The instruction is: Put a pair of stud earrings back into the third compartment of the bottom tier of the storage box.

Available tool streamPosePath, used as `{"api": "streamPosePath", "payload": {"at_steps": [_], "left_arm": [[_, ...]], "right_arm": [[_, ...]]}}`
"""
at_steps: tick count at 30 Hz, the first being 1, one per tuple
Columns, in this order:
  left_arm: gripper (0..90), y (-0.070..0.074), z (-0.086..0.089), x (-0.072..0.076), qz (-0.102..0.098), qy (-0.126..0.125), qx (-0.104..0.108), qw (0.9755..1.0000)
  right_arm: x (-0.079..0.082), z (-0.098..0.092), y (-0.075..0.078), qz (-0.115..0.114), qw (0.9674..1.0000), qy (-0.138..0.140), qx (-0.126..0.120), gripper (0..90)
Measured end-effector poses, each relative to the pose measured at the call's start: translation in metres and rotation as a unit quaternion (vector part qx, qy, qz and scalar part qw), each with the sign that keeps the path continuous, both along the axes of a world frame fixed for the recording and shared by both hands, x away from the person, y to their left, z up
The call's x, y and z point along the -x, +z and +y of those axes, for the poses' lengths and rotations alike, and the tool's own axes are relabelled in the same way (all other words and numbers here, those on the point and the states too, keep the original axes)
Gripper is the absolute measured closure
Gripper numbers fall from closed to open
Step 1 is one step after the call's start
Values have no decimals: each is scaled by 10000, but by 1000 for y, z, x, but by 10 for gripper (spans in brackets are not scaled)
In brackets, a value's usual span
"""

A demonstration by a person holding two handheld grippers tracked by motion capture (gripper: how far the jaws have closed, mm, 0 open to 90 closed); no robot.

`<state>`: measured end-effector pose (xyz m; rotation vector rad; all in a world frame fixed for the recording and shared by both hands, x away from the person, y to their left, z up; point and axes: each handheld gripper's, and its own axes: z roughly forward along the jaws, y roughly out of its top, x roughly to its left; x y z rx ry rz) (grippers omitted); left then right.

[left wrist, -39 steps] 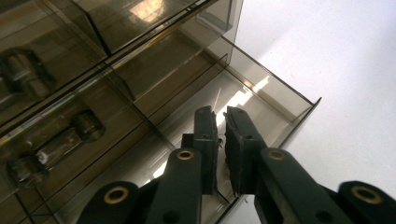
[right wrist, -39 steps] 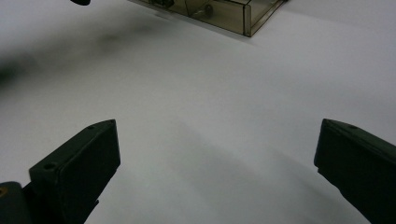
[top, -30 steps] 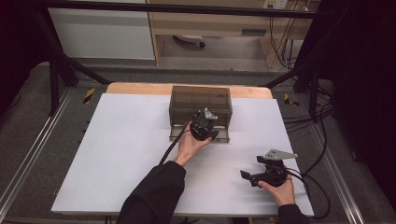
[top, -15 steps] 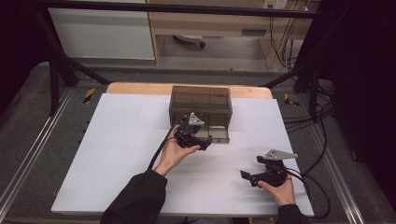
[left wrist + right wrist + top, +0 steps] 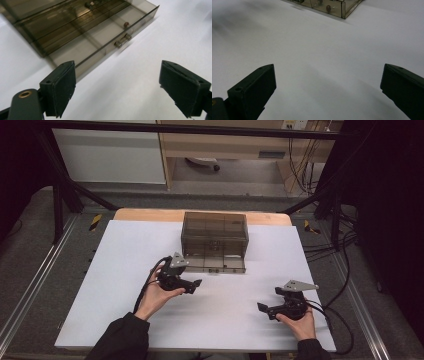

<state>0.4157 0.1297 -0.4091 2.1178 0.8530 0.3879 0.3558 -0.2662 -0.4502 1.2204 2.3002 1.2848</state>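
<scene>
A smoky see-through drawer box (image 5: 215, 232) stands at the far middle of the white table (image 5: 120, 270). Its bottom drawer (image 5: 220, 265) sticks out toward me. In the left gripper view the drawer (image 5: 100, 42) lies ahead, with a small bar handle (image 5: 122, 41) on its front. My left gripper (image 5: 196, 285) hovers just left of the drawer front, apart from it. Its jaws have just been opening and the left gripper (image 5: 117, 87) now stands open with nothing between the pads. My right gripper (image 5: 262, 309) rests open at the near right, and the right gripper (image 5: 327, 90) holds nothing.
A wooden edge (image 5: 150, 215) shows behind the white sheet. Metal rails (image 5: 30, 290) run along both sides, and cables (image 5: 330, 250) trail at the right. A corner of the box (image 5: 332, 7) shows far ahead in the right gripper view.
My left gripper has drawn back from the box front toward me and to the left. The drawer stands pulled out. The right hand has kept still.
</scene>
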Motion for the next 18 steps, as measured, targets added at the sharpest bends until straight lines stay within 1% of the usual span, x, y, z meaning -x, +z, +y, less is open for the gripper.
{"api": "streamPosePath", "payload": {"at_steps": [3, 5, 7, 8, 9, 10, 11, 12, 13, 14, 17, 18], "left_arm": [[133, -2, 17, 6, 20, 59, 103, 9999], [133, -3, 28, 11, -12, 76, 121, 9999], [133, -5, 38, 16, 0, 101, 137, 9999], [133, -5, 43, 21, 117, 231, 106, 9996], [132, -7, 48, 21, 6, 116, 173, 9998], [133, -9, 53, 24, 1, 161, 148, 9998], [133, -11, 56, 25, 0, 120, 217, 9997], [132, -14, 61, 26, -82, -28, 312, 9995], [132, -16, 66, 28, -88, 37, 266, 9996], [132, -17, 71, 32, -43, 146, 223, 9996], [132, -21, 84, 40, -18, 264, 108, 9996], [133, -22, 87, 42, -41, 273, 105, 9996]], "right_arm": [[0, 0, 0, 20, 10000, -9, -8, 7], [0, 0, 0, 5, 10000, 1, 16, 7], [0, 0, 0, 5, 10000, -8, 12, 7], [0, 0, 0, 6, 10000, -10, 16, 7], [0, 0, 0, 11, 10000, -14, 18, 7], [0, 0, -1, -3, 10000, -9, 28, 7], [0, 0, -1, 10, 10000, -17, 23, 7], [0, 0, -1, 8, 10000, -18, 23, 7], [0, 0, 0, 23, 10000, -27, 15, 7], [0, 0, 0, 22, 10000, -31, 15, 7], [0, 0, 0, 12, 10000, -37, 12, 7], [0, 0, 0, 19, 10000, -34, 14, 6]]}}
